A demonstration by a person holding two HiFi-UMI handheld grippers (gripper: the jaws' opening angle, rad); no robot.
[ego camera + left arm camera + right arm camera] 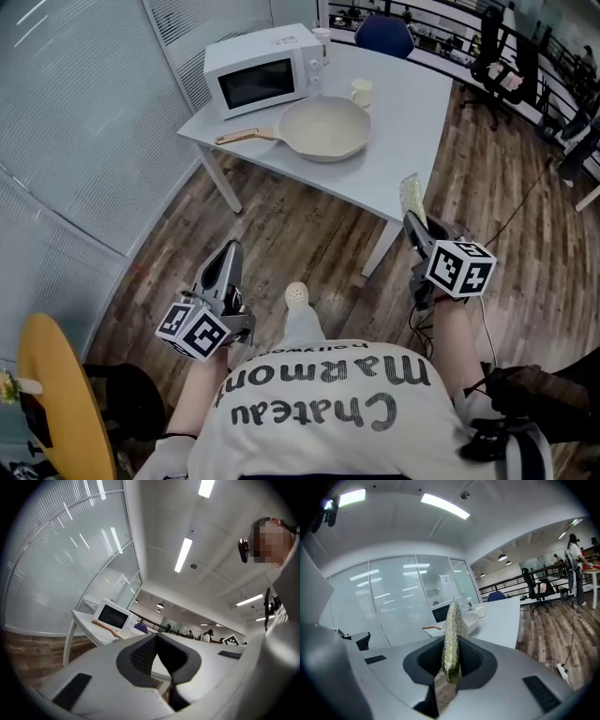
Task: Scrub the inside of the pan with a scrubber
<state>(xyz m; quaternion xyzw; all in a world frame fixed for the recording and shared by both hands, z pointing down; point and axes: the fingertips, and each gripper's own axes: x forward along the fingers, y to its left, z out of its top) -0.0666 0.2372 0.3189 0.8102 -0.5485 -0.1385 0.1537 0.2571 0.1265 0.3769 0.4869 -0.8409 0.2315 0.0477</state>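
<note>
Pinching the scrubber (411, 197) in our right claw (415, 228), we see the pan (326, 127) well ahead on the desk (412, 103), its handle (246, 137) toward our left claw (230, 255), pressed together, empty.

In the left gripper view the pan (107, 628) shows only its handle; its bowl is hidden behind the left gripper (157, 639). In the right gripper view the scrubber (453, 634) covers the pan's middle. In the head view the left edge cuts off the round table (56, 394) and the near edge cuts the shirt (319, 412). The far people (206, 635) are too small to tell.
</note>
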